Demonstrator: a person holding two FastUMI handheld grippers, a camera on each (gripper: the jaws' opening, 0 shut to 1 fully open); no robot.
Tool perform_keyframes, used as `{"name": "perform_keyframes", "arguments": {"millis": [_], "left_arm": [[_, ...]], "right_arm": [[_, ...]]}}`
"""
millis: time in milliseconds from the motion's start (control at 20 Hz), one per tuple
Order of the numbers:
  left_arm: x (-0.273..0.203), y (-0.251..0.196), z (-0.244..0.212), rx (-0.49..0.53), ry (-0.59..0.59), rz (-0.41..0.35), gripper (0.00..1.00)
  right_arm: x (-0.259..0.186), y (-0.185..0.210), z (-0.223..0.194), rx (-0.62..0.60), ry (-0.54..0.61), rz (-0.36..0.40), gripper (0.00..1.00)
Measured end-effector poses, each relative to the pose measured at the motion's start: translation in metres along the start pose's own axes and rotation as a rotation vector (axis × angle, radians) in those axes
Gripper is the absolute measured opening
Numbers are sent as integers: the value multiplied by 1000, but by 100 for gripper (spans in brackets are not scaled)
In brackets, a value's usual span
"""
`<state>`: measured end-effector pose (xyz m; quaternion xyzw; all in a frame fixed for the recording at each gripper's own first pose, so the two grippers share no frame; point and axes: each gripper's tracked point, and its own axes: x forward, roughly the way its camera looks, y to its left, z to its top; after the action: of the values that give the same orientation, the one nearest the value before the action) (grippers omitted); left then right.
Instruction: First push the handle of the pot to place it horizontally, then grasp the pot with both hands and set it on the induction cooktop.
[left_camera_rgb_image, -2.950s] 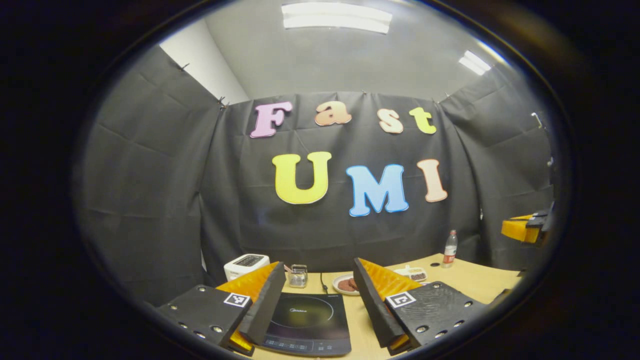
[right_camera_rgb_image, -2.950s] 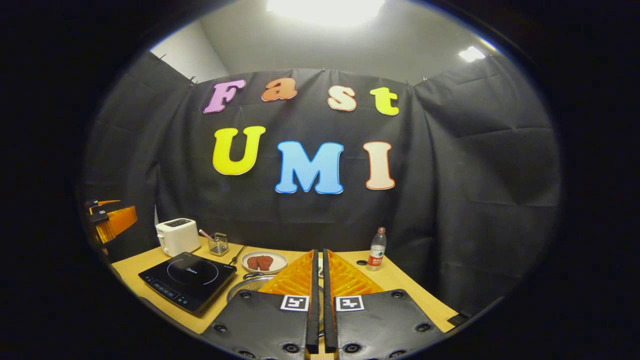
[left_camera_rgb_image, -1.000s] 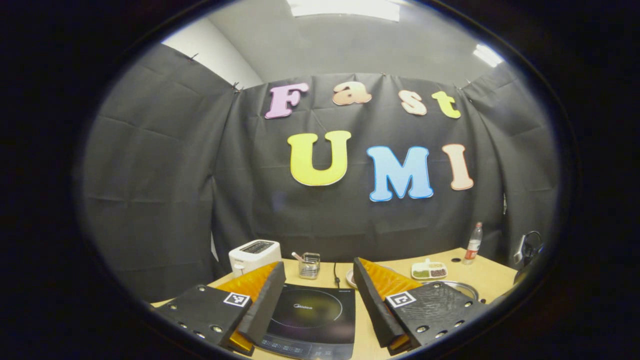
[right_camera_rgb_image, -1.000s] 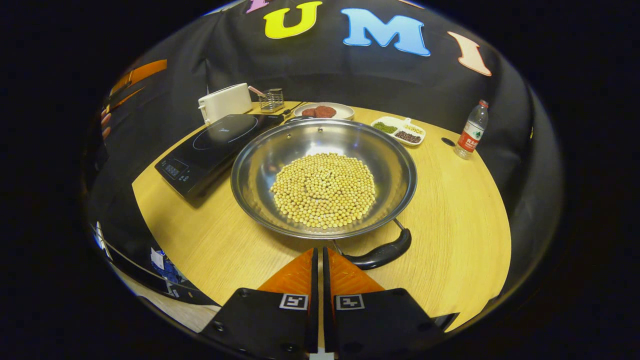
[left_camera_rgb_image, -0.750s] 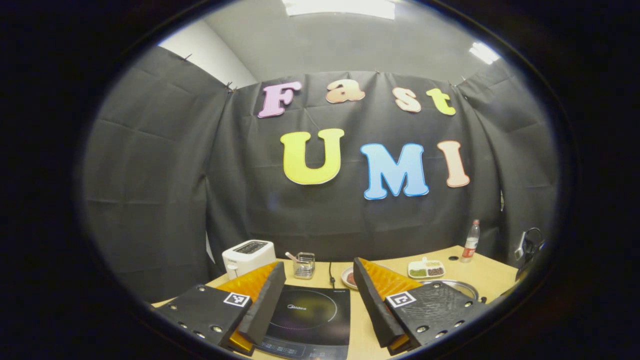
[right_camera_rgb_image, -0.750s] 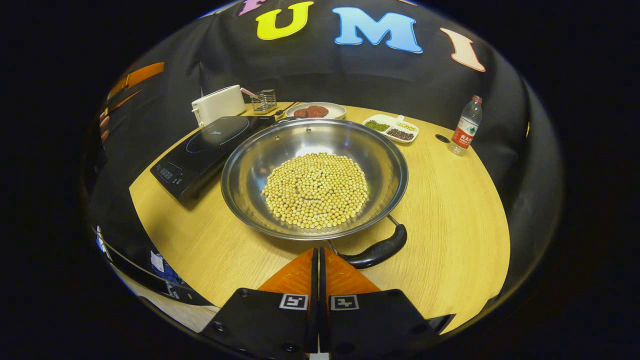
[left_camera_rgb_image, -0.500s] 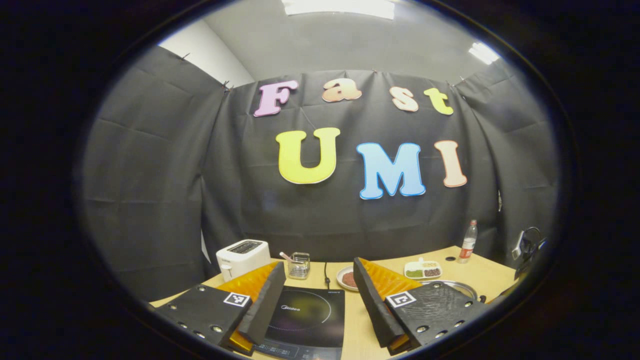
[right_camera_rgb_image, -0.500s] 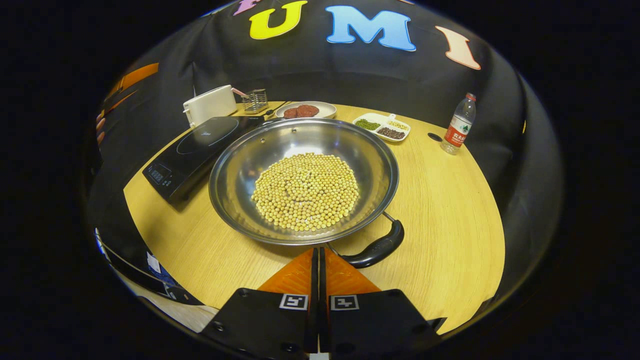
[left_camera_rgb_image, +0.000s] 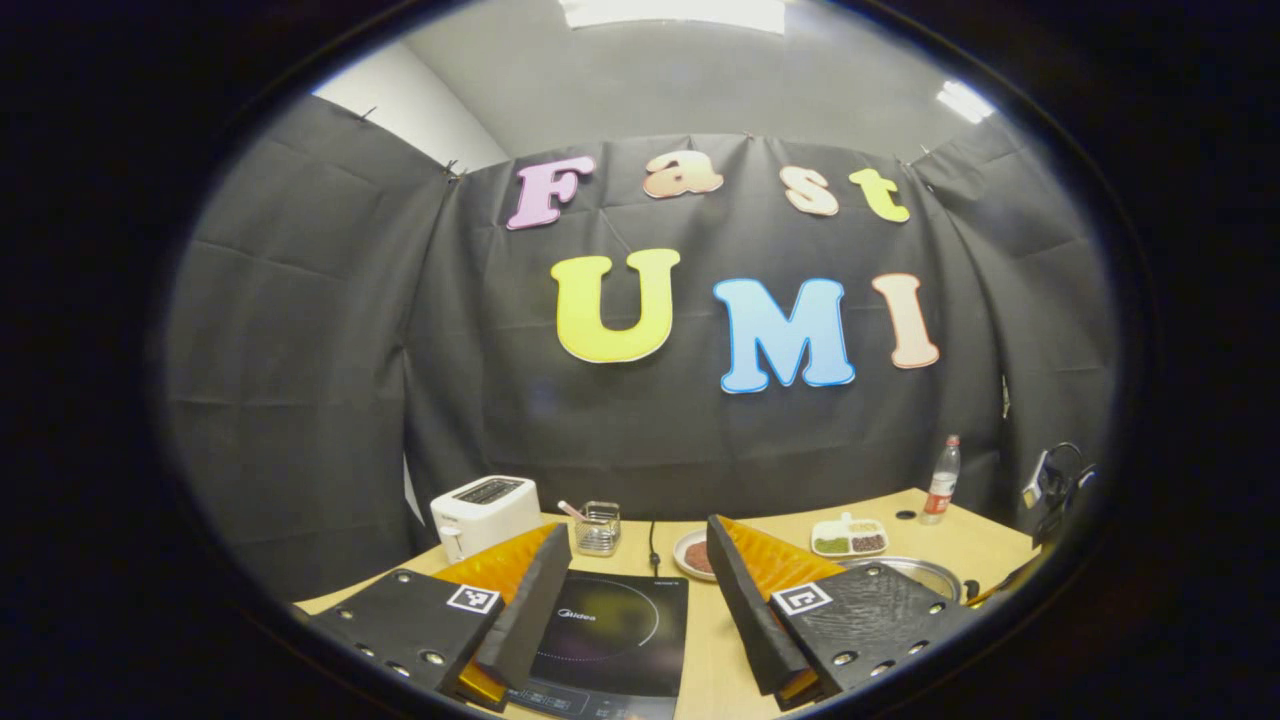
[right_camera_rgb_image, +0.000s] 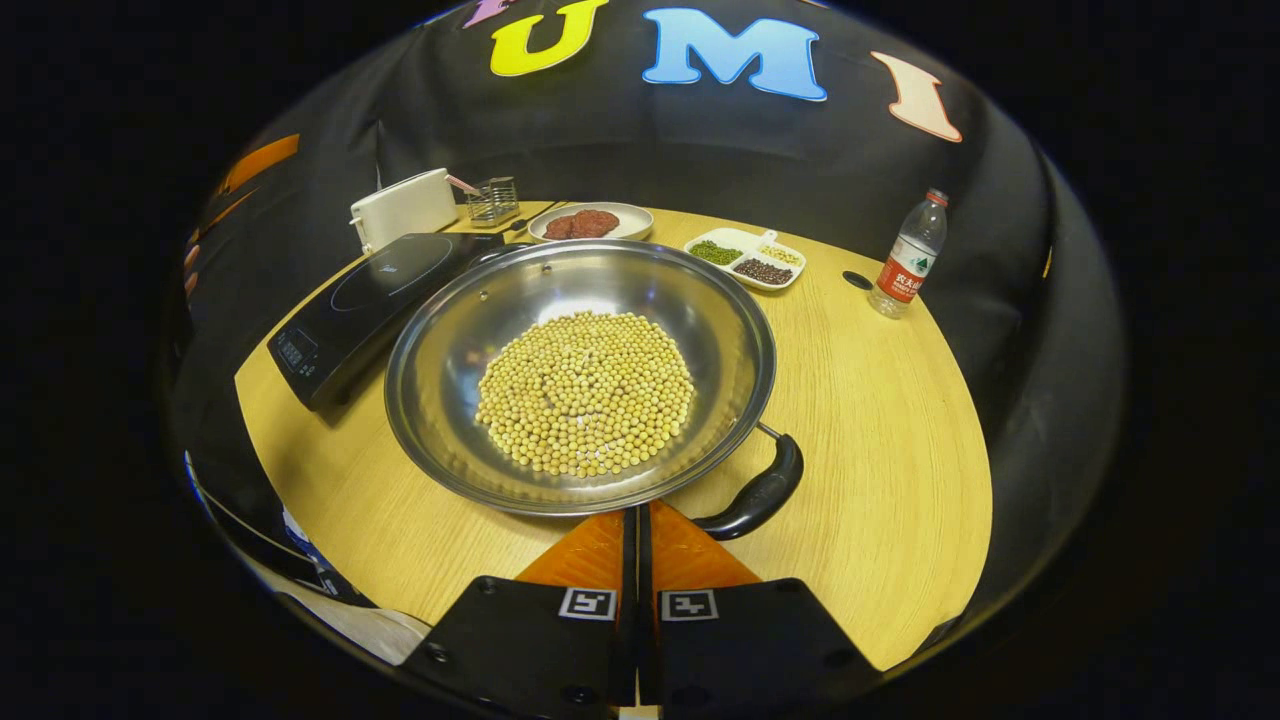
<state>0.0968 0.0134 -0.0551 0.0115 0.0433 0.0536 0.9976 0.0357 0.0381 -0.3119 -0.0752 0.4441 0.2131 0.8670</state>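
Right gripper view, as we log it: pot (right_camera_rgb_image: 580, 375) at frame centre, handle (right_camera_rgb_image: 758, 493) pointing lower right; induction cooktop (right_camera_rgb_image: 370, 300) upper left; right gripper (right_camera_rgb_image: 637, 520) clenched, left gripper (left_camera_rgb_image: 635, 560) released.

Pot (right_camera_rgb_image: 470, 300) shiny metal; handle (right_camera_rgb_image: 760, 490) glossy plastic; table (right_camera_rgb_image: 880, 400) matt wood grain; cooktop (right_camera_rgb_image: 385, 285) glossy glass.

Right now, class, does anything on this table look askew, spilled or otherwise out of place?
Only the pot: its black handle points diagonally toward the table's near right, not level across the right gripper view, and the pot sits beside the induction cooktop, not on it. The soybeans all lie inside; nothing is spilled.
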Motion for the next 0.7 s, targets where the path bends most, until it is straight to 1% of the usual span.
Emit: {"name": "perform_keyframes", "arguments": {"millis": [50, 100, 250, 300, 350, 400, 450, 500, 550, 600, 700], "left_arm": [[1, -1, -3, 1, 2, 3, 83], [1, -3, -3, 3, 4, 6, 81], [1, -8, -2, 17, 3, 16, 81], [2, -9, -2, 21, 5, 19, 83], [2, -12, -5, 23, 9, 22, 81], [4, -13, -6, 23, 13, 27, 81], [4, -16, -7, 21, 16, 31, 83], [6, -18, -7, 20, 19, 37, 83], [6, -20, -8, 21, 23, 41, 81], [7, -21, -9, 23, 24, 45, 83], [6, -26, -10, 31, 26, 48, 81]], "right_arm": [[2, -5, 1, 4, 4, -3, 3], [4, -9, 1, 9, 7, -6, 2], [8, -23, 3, 10, 12, -14, 2], [10, -27, 4, 8, 13, -17, 2], [12, -32, 5, 6, 15, -17, 2], [14, -36, 6, 5, 18, -16, 2], [16, -39, 7, 0, 21, -17, 2], [19, -41, 7, -4, 21, -17, 3], [20, -45, 10, -10, 21, -17, 2], [22, -47, 11, -12, 23, -16, 2], [27, -53, 15, -11, 21, -13, 2]]}}
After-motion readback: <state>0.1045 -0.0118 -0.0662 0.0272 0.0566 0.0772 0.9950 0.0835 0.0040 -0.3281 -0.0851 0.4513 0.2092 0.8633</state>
